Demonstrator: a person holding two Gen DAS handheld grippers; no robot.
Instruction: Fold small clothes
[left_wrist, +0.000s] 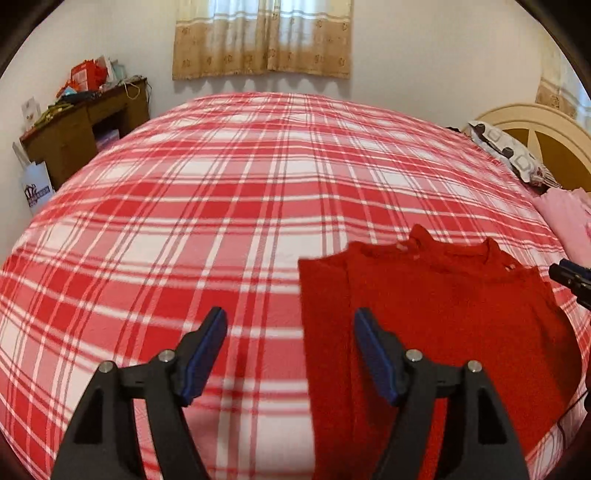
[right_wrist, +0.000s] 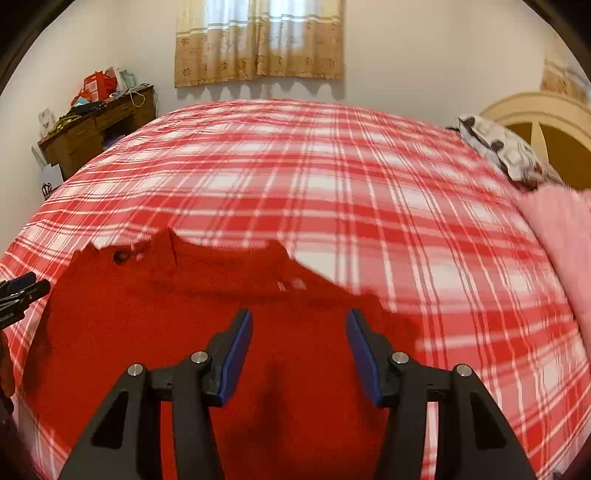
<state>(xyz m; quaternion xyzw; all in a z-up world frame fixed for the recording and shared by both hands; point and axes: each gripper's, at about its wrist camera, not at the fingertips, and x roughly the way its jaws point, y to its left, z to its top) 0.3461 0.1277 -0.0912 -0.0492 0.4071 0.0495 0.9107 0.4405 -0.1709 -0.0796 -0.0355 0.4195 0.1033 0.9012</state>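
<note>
Bed (left_wrist: 240, 192) with a red and white checked cover fills both views, and a red top (left_wrist: 443, 314) lies flat on its near part, toward the headboard (left_wrist: 532, 125) side. Its cloth is fuzzy and plain, with the left edge folded inward in a straight line. The collar end points away toward the far wall, so its long axis runs from the cameras toward the curtain (left_wrist: 262, 40). A pink cloth (left_wrist: 565, 221) and a patterned pillow (left_wrist: 509, 155) lie beyond it by the headboard; a cluttered wooden desk (left_wrist: 81, 125) stands at the far left. The left gripper (left_wrist: 291, 350) hovers spread wide over the top's left edge, holding nothing. The right gripper (right_wrist: 299, 347) hangs over the red top (right_wrist: 184, 332), jaws apart and empty.
</note>
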